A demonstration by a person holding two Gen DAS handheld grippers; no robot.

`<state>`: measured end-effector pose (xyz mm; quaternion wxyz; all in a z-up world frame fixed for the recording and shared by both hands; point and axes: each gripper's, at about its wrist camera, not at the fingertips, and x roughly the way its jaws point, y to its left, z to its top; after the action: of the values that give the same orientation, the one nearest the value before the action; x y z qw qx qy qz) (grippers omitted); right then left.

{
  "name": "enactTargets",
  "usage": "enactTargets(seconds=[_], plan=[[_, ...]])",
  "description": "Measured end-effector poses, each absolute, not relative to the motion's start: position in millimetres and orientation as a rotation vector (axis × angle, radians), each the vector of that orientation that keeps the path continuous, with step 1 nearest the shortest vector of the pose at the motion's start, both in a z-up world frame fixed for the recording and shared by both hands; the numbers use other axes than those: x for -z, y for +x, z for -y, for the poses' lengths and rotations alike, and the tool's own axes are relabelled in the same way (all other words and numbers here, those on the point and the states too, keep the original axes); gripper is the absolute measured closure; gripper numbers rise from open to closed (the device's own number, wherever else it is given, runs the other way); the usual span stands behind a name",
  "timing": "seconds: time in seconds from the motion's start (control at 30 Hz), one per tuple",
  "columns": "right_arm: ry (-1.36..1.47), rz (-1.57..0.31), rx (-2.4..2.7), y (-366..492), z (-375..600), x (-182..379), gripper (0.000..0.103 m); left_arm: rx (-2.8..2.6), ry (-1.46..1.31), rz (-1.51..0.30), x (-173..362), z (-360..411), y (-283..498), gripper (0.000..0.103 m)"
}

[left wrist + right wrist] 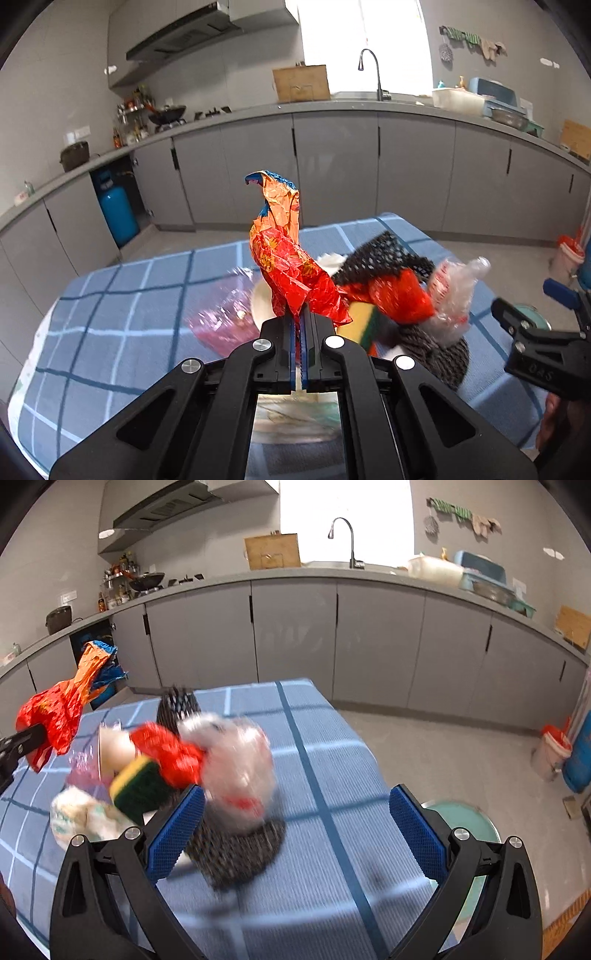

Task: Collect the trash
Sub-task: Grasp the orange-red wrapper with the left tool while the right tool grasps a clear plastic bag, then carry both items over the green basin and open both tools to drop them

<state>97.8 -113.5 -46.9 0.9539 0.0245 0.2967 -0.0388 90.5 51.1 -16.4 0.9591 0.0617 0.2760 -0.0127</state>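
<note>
My left gripper [300,317] is shut on a crumpled red and orange wrapper [286,254] and holds it up above the table; the wrapper also shows at the left of the right wrist view [61,705]. My right gripper [297,812] is open and empty, low over the table, just right of a pile of trash. The pile holds a crumpled clear plastic bag [236,764], a red wrapper [170,753], a yellow-green sponge [138,784], black mesh [177,701] and a dark knitted mat [236,849].
The table has a blue checked cloth [325,768]. A pink plastic bag [221,314] and a white plate [262,302] lie behind the left gripper. A green round stool [461,819] stands right of the table. A bin with a red liner [552,749] stands on the floor at far right.
</note>
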Motion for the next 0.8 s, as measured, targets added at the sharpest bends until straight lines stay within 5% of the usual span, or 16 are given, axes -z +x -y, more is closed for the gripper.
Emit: enactTargets(seconds=[0.27, 0.33, 0.47, 0.57, 0.8], plan=[[0.074, -0.609, 0.015, 137, 102, 51, 0.008, 0.007, 0.133, -0.572, 24, -62, 99, 0.1], [0.095, -0.649, -0.021, 146, 103, 59, 0.017, 0.009, 0.14, -0.574, 25, -63, 99, 0.1], [0.107, -0.715, -0.056, 156, 104, 73, 0.071, 0.007, 0.15, -0.569, 26, -61, 99, 0.1], [0.105, -0.686, -0.081, 149, 104, 68, 0.084, 0.015, 0.159, -0.564, 25, -56, 99, 0.1], [0.141, -0.581, -0.069, 125, 127, 35, 0.087, 0.055, 0.188, -0.531, 16, -32, 97, 0.1]])
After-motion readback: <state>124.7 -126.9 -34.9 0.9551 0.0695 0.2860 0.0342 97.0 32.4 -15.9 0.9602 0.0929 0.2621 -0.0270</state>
